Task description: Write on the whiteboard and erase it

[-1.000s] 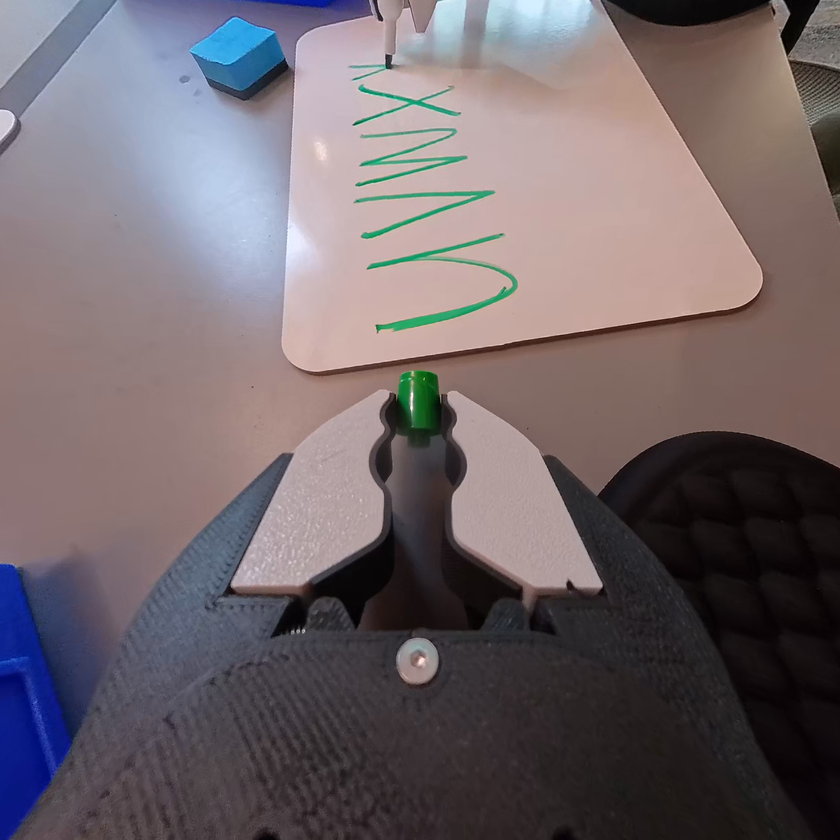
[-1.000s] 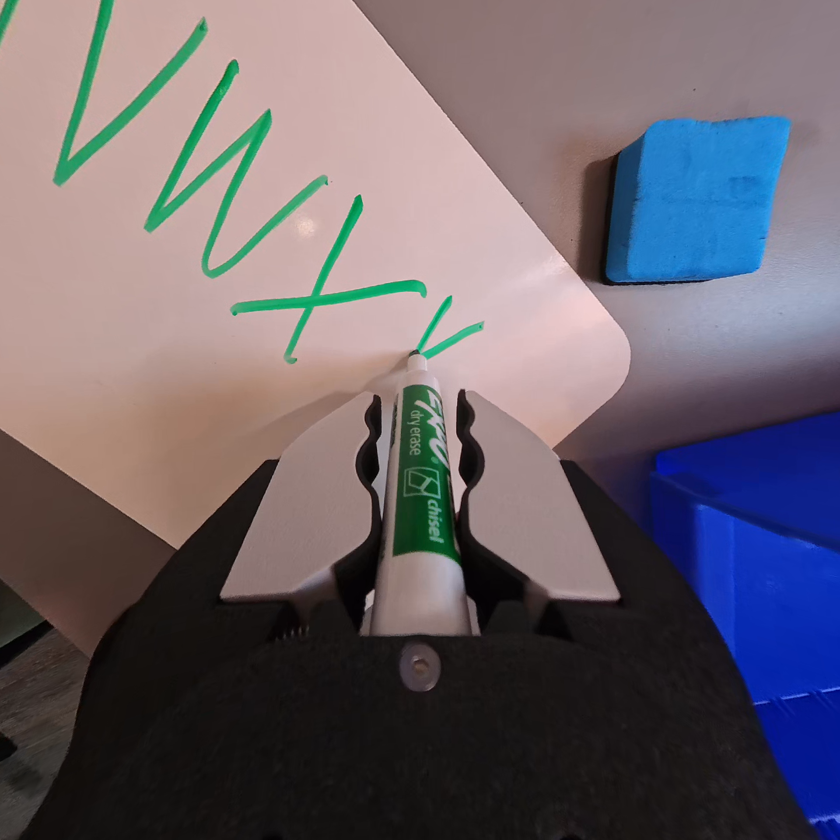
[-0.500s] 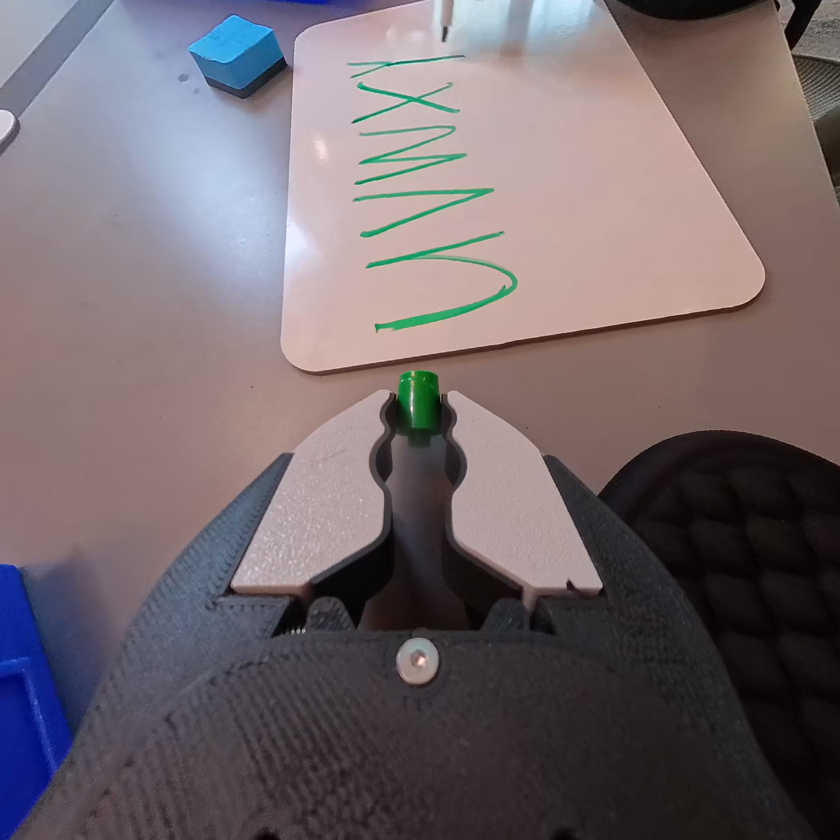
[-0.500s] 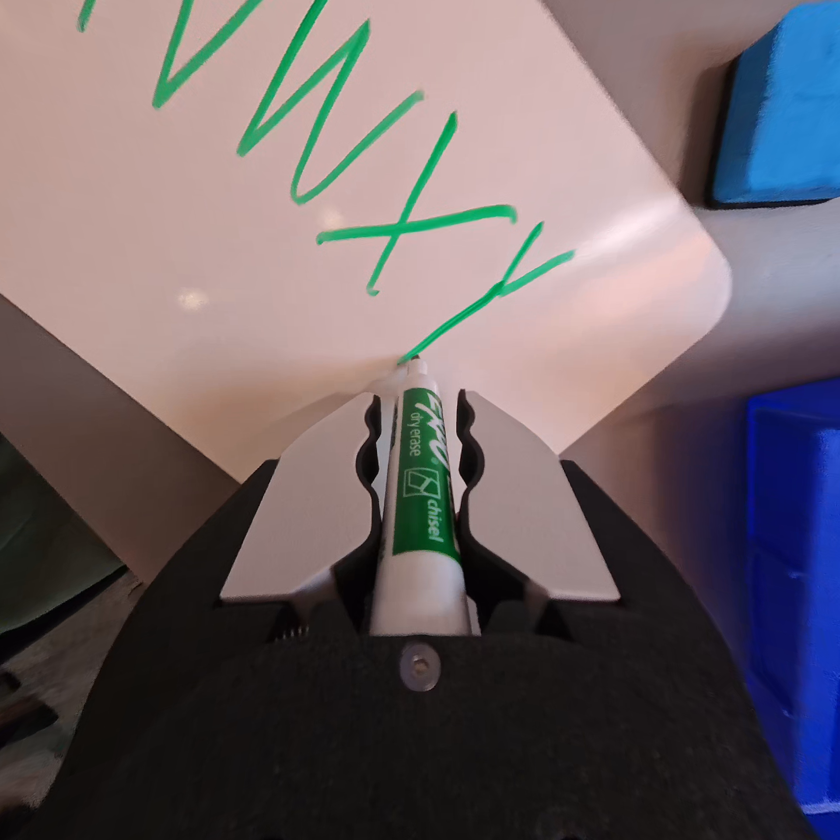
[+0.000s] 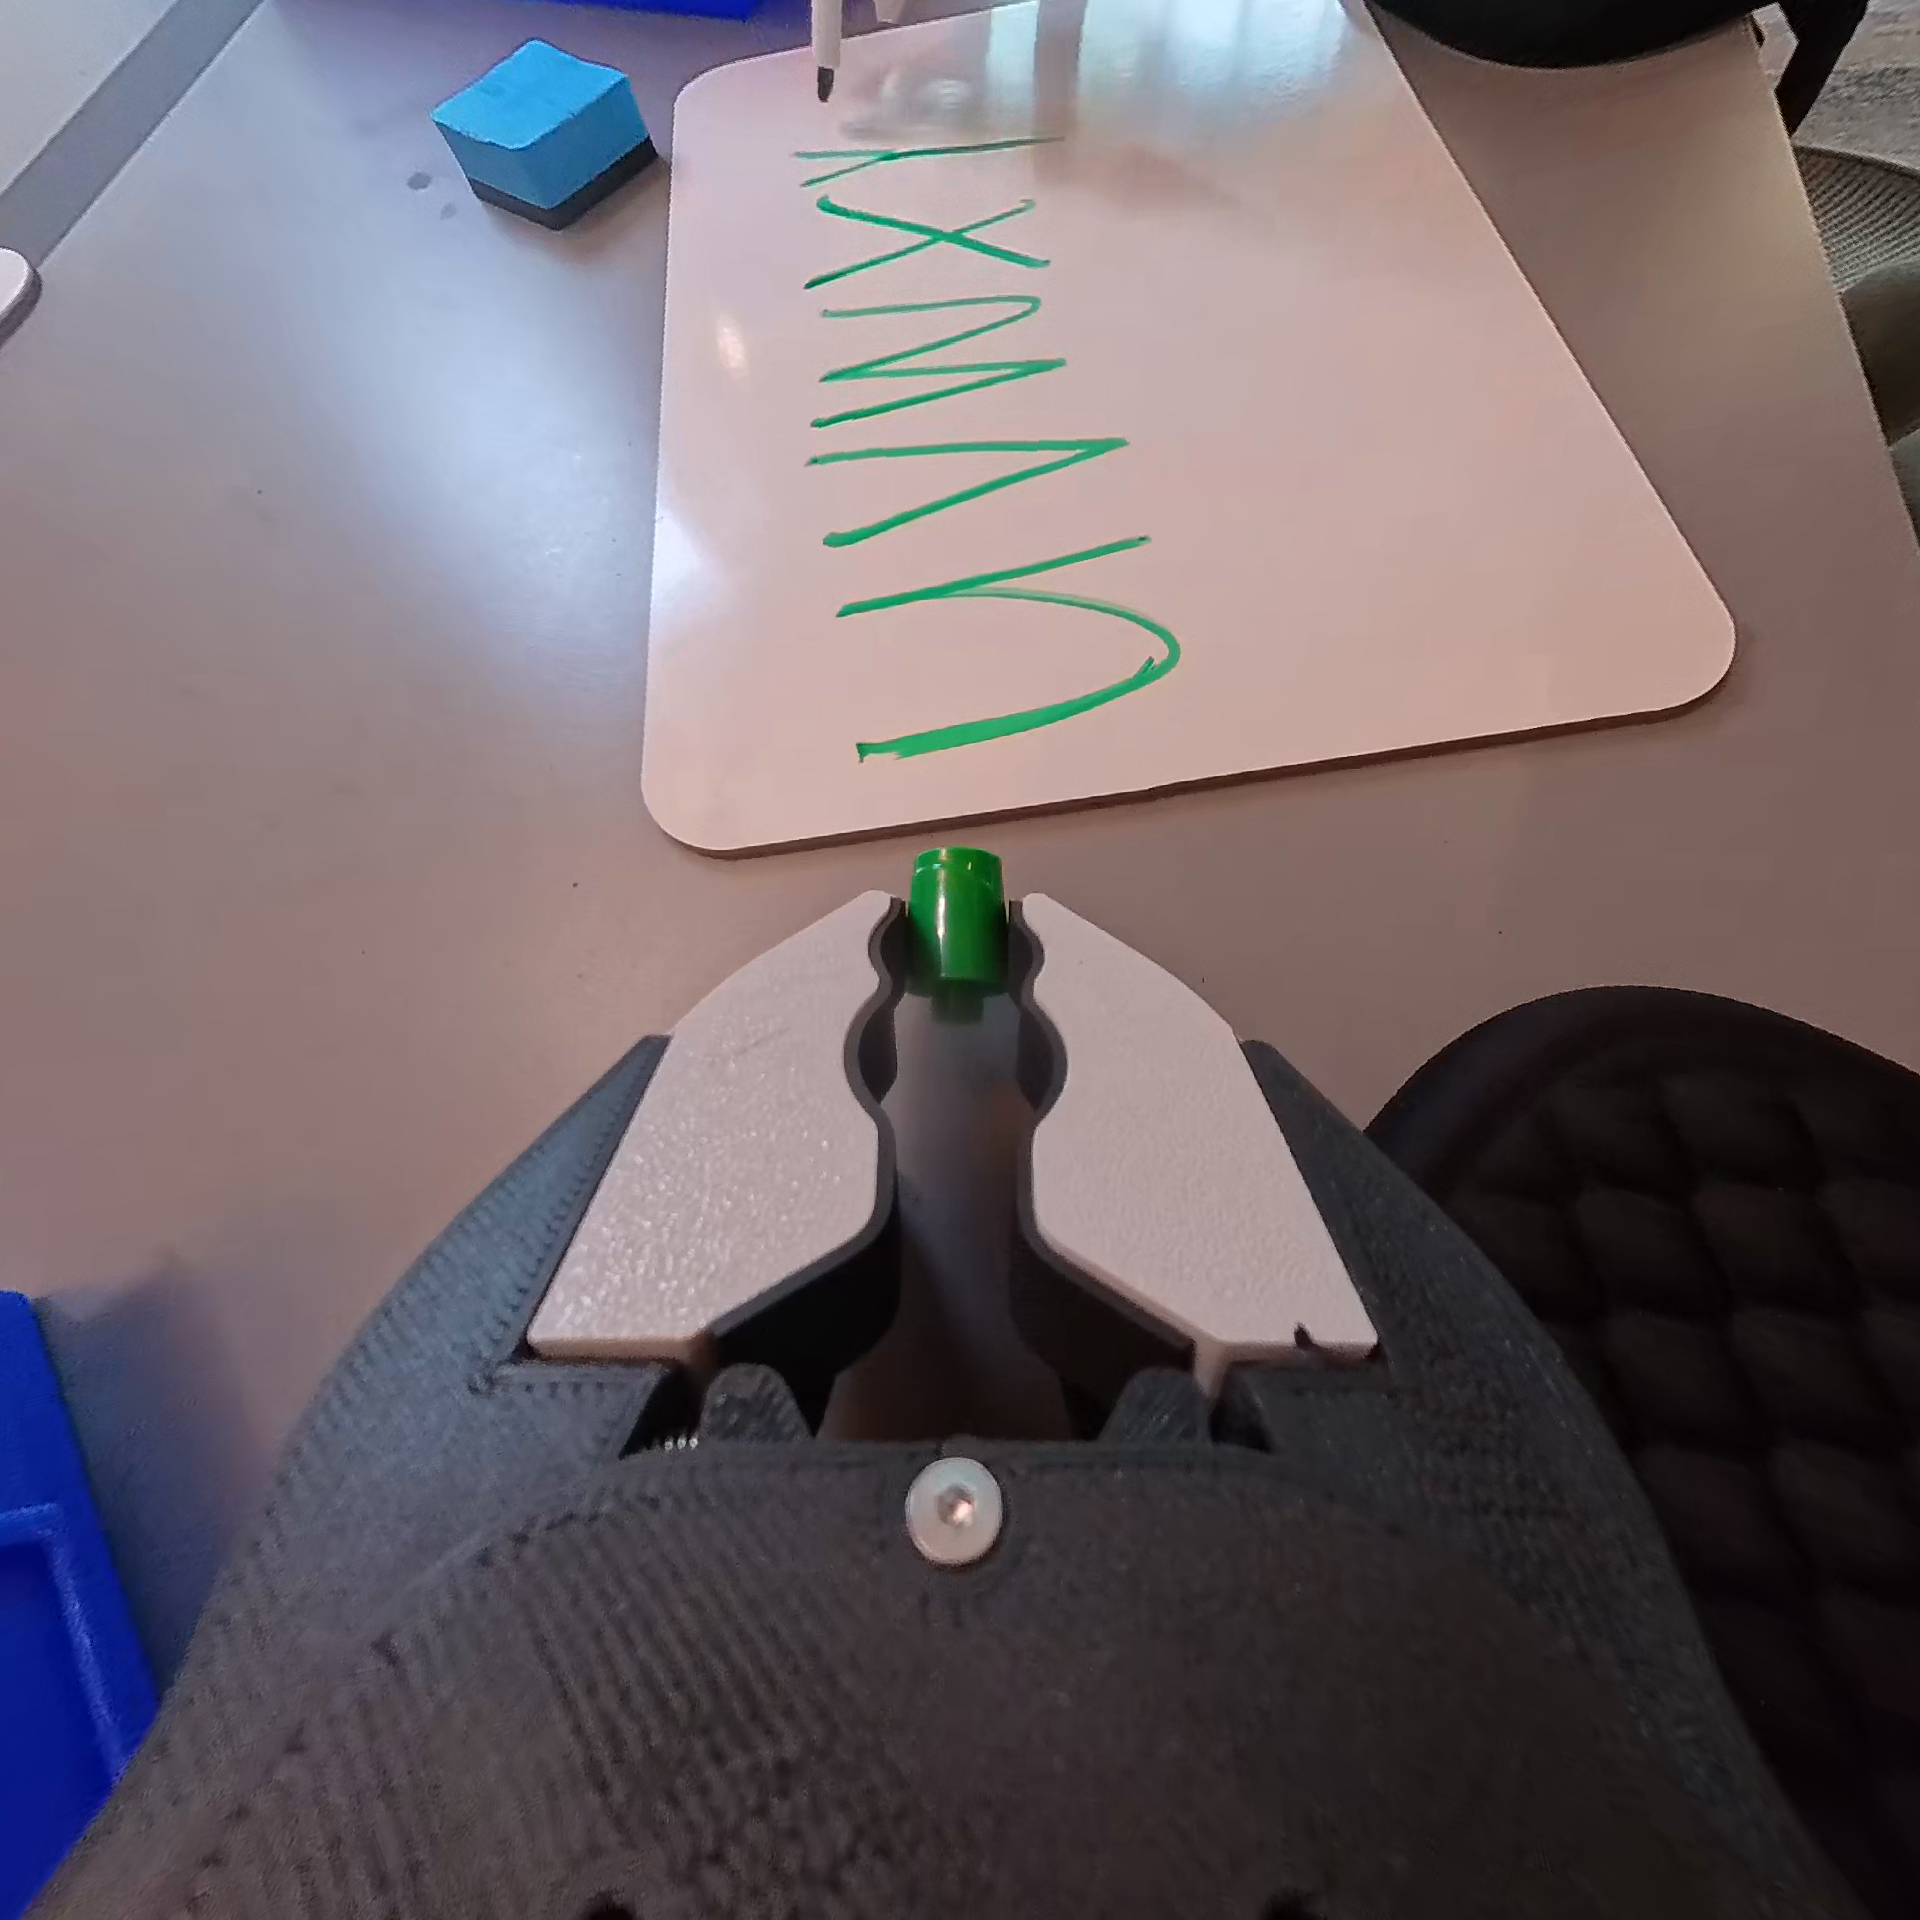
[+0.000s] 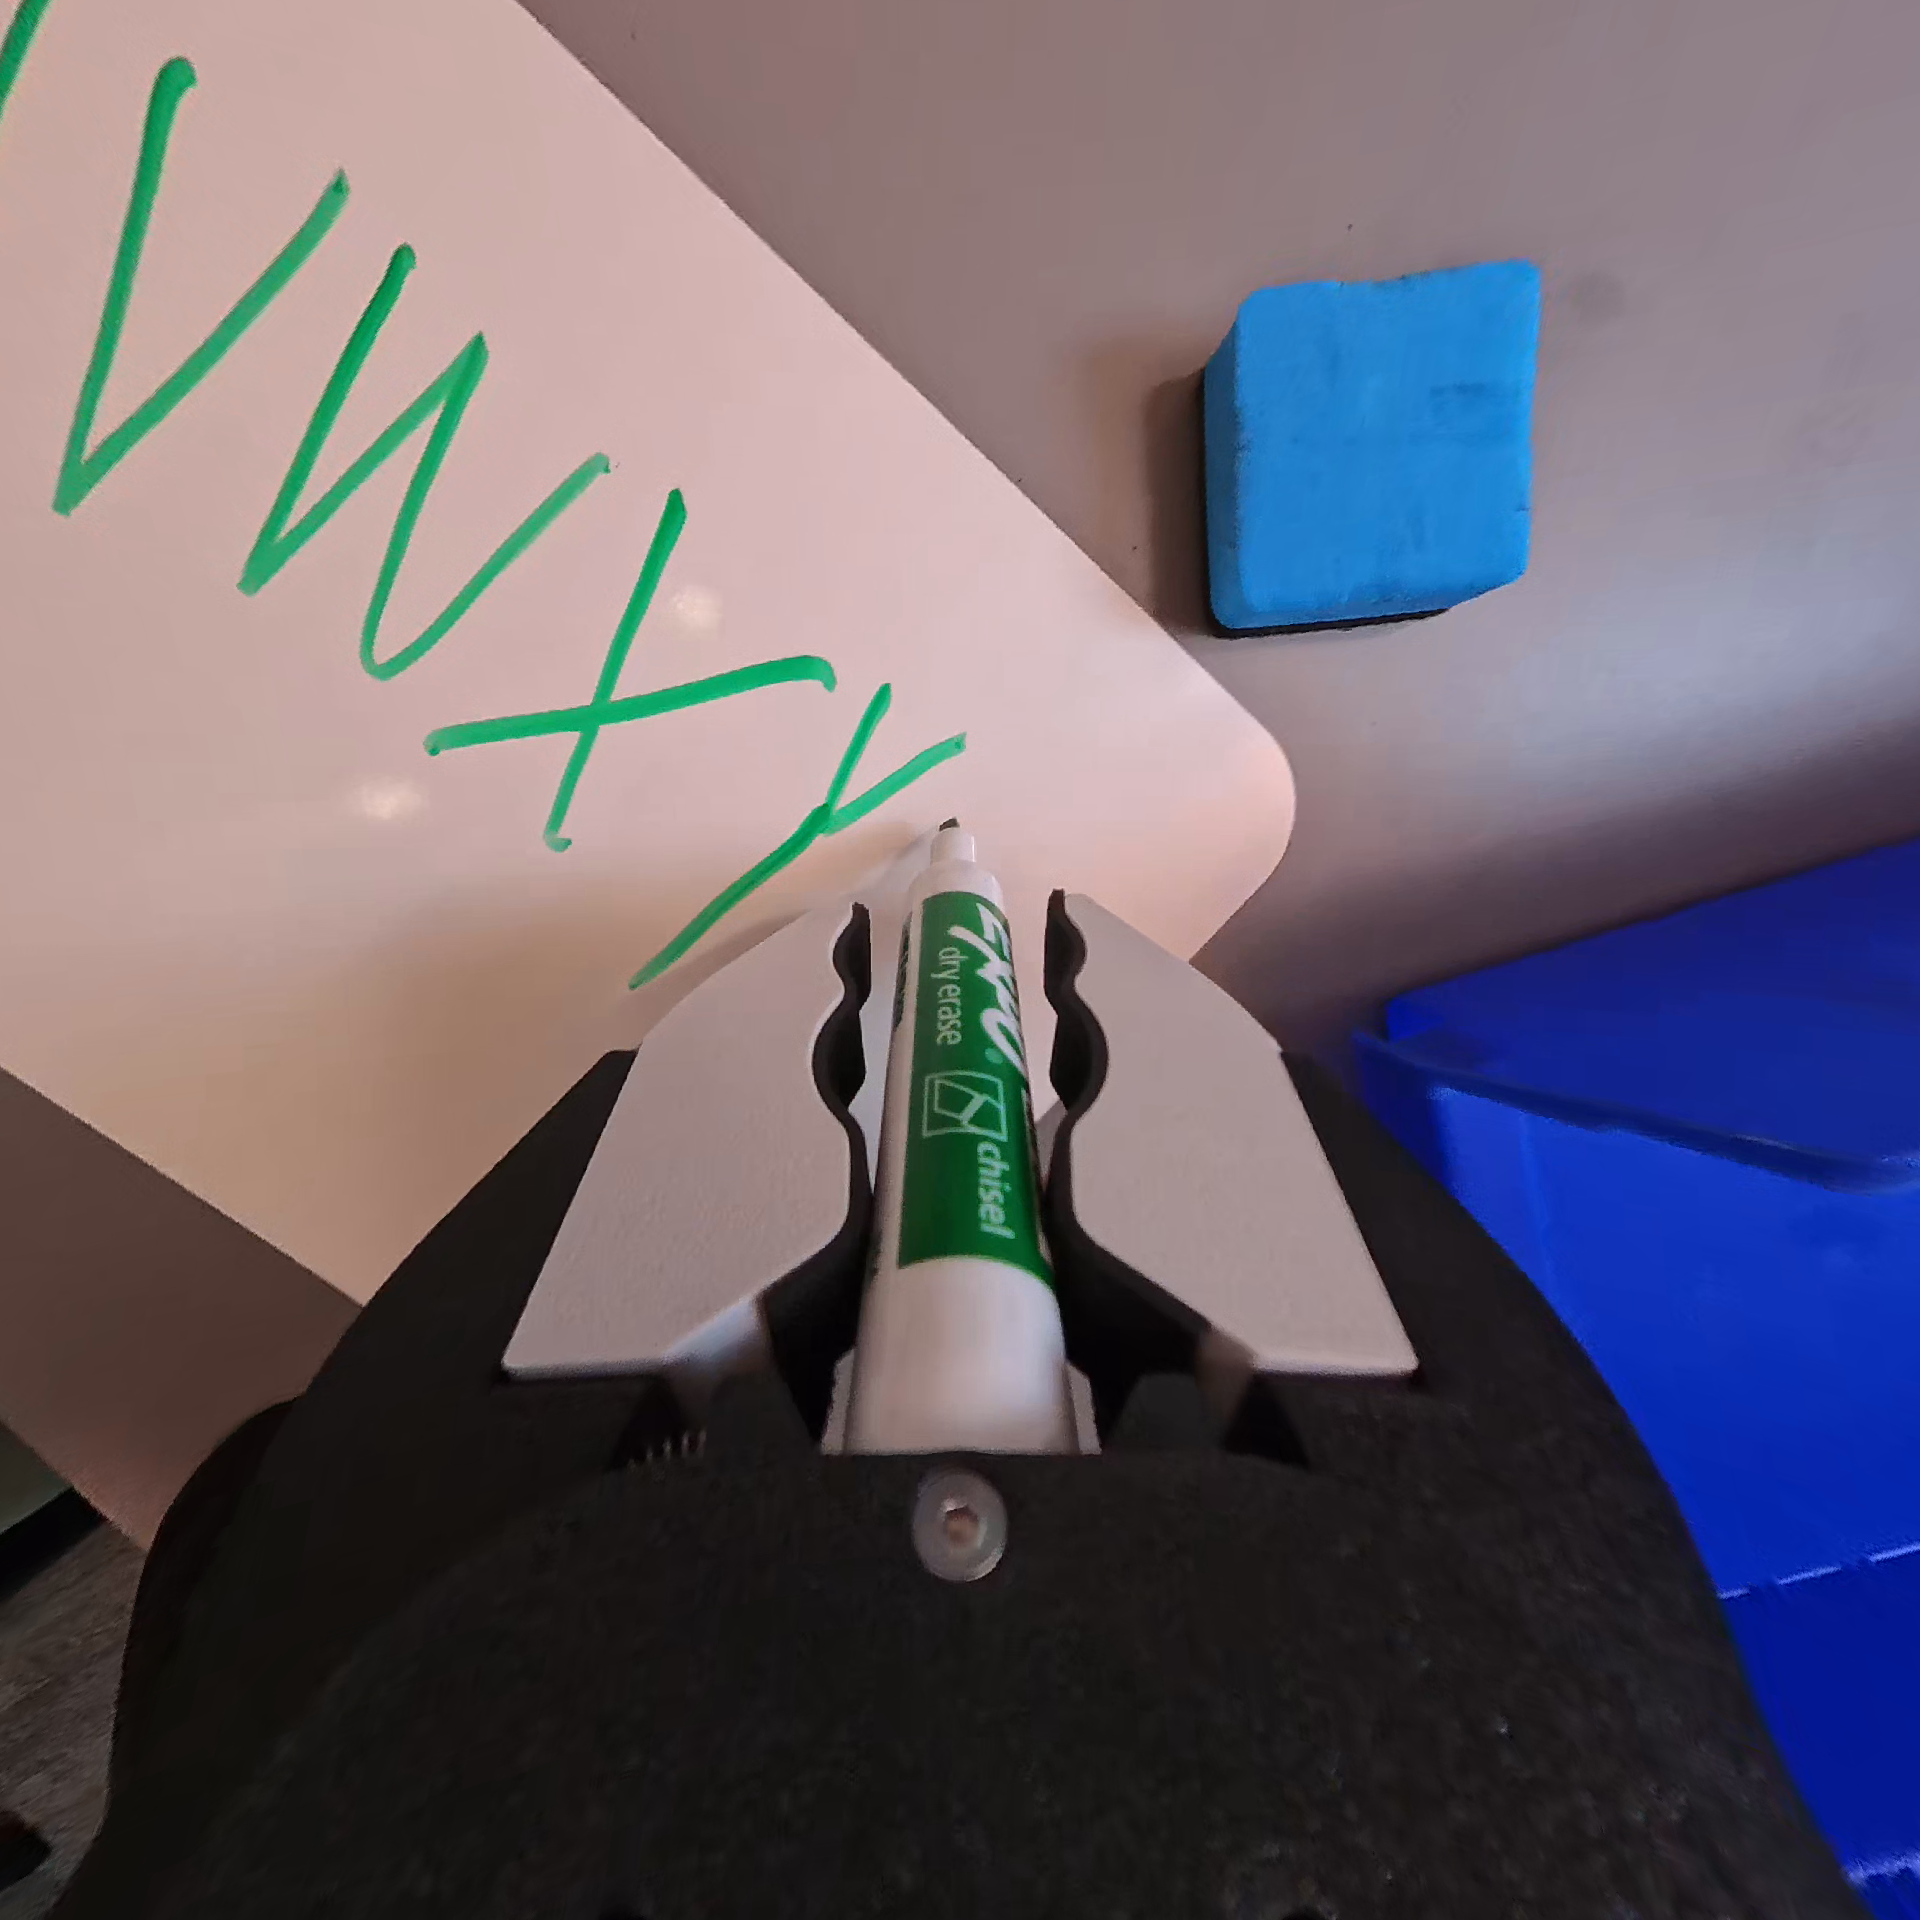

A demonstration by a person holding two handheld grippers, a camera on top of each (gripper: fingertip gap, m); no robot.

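While the left gripper (image 5: 954,925) clamped the green cap (image 5: 956,925) near the whiteboard (image 5: 1351,468), the right gripper (image 6: 951,914) grasped the marker (image 6: 961,1122) lengthwise; the blue eraser (image 6: 1371,447) lay beyond, up and right, likelier its reach.

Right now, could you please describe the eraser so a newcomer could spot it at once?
Find the whiteboard lying flat on the grey table. Just off the corner nearest the last green strokes sits the eraser: a blue foam block with a thin black base, paler than the nearby blue bin.
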